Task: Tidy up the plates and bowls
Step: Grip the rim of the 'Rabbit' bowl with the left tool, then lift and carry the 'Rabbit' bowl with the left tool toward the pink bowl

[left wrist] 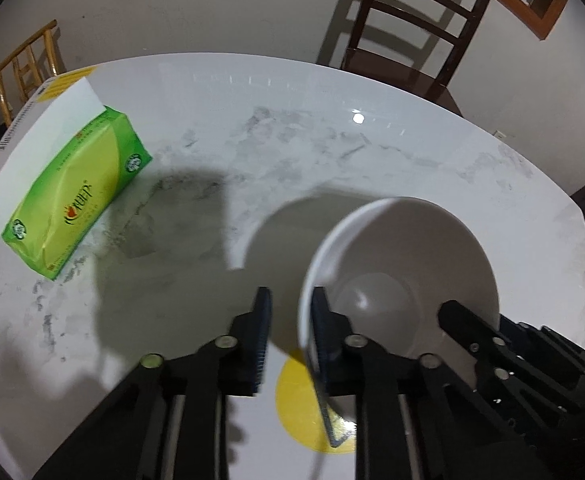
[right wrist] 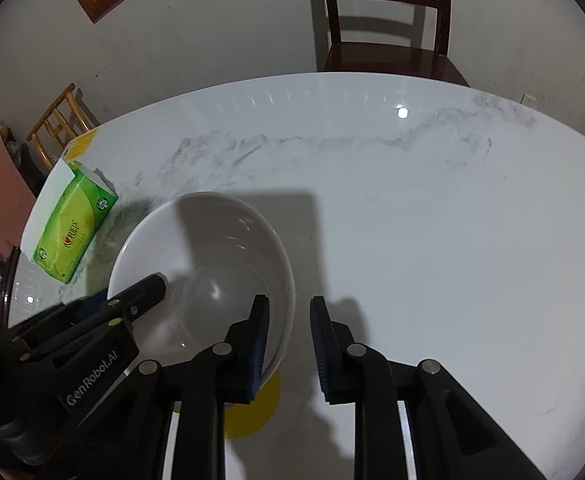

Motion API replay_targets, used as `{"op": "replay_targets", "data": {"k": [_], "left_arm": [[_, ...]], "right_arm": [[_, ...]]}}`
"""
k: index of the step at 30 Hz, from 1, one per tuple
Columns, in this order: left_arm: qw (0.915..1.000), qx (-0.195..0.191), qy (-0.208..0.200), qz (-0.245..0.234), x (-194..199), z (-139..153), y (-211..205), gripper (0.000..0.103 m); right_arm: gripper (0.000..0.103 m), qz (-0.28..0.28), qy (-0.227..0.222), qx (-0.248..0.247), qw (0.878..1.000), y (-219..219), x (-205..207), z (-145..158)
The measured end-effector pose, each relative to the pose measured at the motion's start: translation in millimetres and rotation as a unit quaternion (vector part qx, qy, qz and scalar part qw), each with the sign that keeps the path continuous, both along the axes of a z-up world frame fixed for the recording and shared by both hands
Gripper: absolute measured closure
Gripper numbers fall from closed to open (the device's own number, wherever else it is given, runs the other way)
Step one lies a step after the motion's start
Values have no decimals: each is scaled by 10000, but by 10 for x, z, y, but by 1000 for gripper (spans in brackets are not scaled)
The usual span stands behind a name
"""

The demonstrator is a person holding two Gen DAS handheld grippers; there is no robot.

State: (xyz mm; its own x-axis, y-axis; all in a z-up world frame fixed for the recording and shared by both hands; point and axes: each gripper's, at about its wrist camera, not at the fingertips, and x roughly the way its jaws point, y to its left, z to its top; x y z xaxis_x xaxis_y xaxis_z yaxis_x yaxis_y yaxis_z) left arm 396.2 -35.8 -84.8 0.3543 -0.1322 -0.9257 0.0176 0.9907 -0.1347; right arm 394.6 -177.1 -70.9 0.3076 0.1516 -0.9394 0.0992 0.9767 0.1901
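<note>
A white bowl (left wrist: 412,248) (right wrist: 212,248) sits over a yellow plate (left wrist: 296,400) (right wrist: 260,408) on the marble table (left wrist: 332,140). My left gripper (left wrist: 291,312) straddles the bowl's left rim, one pad inside and one outside, shut on it. My right gripper (right wrist: 288,320) grips the opposite rim the same way, with its left pad inside the bowl. In the left wrist view one of the right gripper's fingers (left wrist: 464,320) shows inside the bowl. The right wrist view shows one of the left gripper's fingers (right wrist: 148,288) inside it. Most of the yellow plate is hidden under the bowl.
A green tissue pack (left wrist: 76,200) (right wrist: 72,232) leans on a white box (left wrist: 40,140) at the table's left edge. A dark wooden chair (left wrist: 412,20) (right wrist: 384,20) stands behind the far edge, and a light wooden chair (right wrist: 60,120) at the left.
</note>
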Motion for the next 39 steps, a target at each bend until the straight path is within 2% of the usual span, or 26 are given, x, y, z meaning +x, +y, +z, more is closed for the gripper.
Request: {"op": "replay_targets", "data": {"k": [3, 8, 21, 39], "left_arm": [[10000, -34, 28, -39, -24, 9, -38, 98], [9999, -105, 96, -37, -65, 11, 0, 98], [9998, -48, 164, -96, -298, 46, 70, 98], [9999, 52, -44, -125, -711, 400, 133, 98]], "right_arm": [[88, 18, 7, -2, 10000, 21, -14, 6], [89, -3, 79, 119, 9999, 7, -46, 1], [90, 87, 131, 32, 9999, 90, -263, 103], [90, 200, -7, 8, 9998, 206, -660, 507]]}}
